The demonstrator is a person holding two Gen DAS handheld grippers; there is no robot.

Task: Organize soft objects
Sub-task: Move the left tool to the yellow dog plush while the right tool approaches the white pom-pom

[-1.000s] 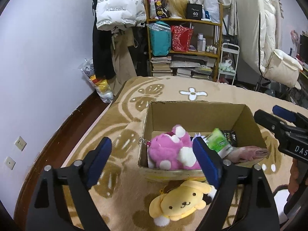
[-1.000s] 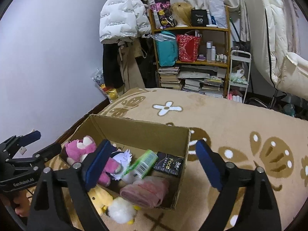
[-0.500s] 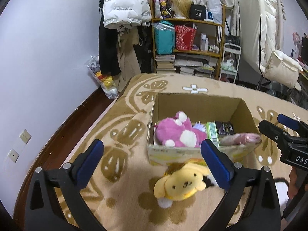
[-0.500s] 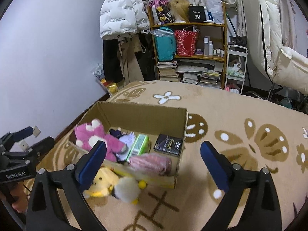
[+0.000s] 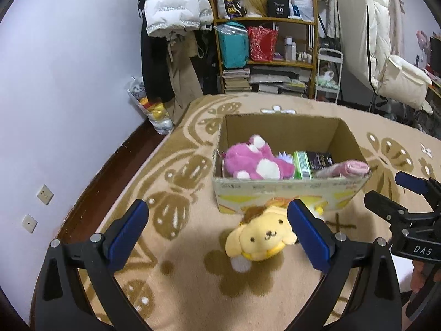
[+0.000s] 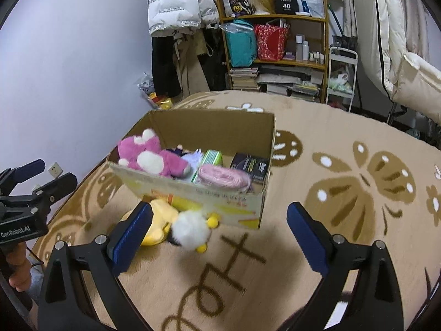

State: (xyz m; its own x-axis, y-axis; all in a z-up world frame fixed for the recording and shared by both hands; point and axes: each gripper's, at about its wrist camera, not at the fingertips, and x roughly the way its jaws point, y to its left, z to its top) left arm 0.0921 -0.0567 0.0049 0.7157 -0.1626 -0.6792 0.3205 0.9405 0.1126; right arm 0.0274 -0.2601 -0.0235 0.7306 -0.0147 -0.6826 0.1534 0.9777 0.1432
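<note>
The yellow dog plush lies on the rug just in front of the cardboard box, face turned away from the box; its long axis seems to run back toward the box wall, though its rear is blurred. Inside the box sit a pink plush, a green pack, a dark pack and a pink roll. Bare rug surrounds the box's front and right. The left gripper and right gripper both gape wide, holding nothing.

Box: on the rug, shelf behind it.
Inside box: plush bear at left, rolled cloth at right (packets between).
Plush dog: on rug, just before the box.
</note>
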